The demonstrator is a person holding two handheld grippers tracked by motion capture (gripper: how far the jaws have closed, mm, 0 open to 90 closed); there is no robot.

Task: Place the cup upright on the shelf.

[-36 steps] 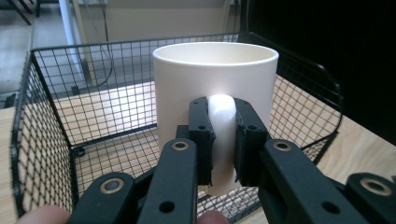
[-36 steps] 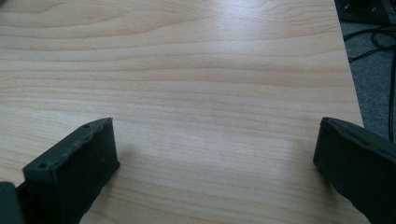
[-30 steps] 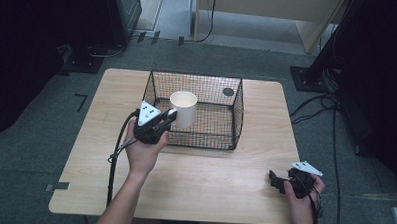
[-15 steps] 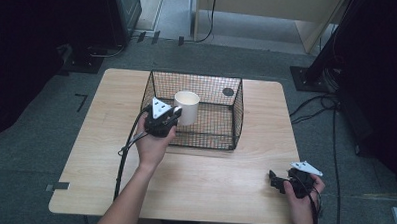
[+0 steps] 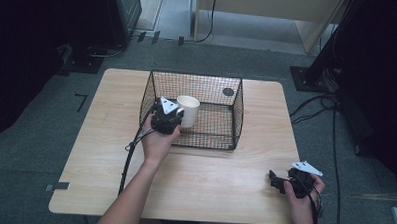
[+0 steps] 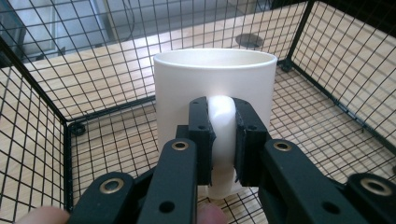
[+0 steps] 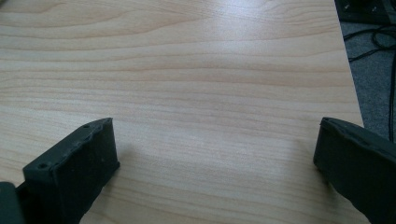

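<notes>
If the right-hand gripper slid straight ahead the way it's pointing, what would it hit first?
Probably nothing soon: the right gripper, jaws wide apart, faces bare table. Farther on, the table's edge and floor.

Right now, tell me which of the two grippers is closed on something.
The left gripper: its jaws clamp the handle of the white mug inside the wire basket. The right gripper is open over bare table.
</notes>
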